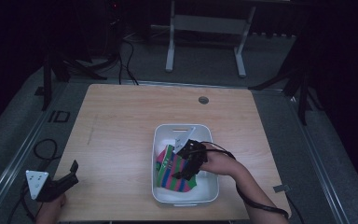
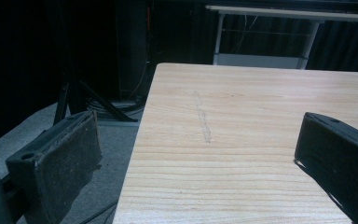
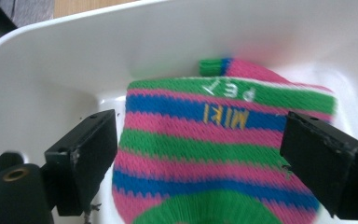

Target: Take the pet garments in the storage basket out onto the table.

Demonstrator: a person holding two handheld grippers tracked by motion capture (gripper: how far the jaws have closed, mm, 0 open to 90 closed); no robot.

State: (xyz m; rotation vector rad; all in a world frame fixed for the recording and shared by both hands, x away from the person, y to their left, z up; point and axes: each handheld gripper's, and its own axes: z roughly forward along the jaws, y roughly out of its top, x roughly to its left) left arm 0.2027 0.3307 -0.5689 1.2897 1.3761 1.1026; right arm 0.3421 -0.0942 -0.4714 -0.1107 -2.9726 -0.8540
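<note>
Here the right hand-held gripper (image 1: 186, 163) hovers released over the striped sock (image 3: 214, 154) in the white bin (image 1: 161, 140), frame centre; the left hand-held gripper (image 1: 70, 175) sits released, lower left.

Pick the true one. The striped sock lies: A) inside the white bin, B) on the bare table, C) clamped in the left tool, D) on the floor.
A: the striped sock lies on the bottom of the white bin, with the right tool open over it.

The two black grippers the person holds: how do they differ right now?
The right gripper is lowered into the white plastic bin, its open jaws either side of the pink, green and blue striped sock. The left gripper sits at the wooden table's left edge, open around nothing. Both have black jaws spread wide.
</note>
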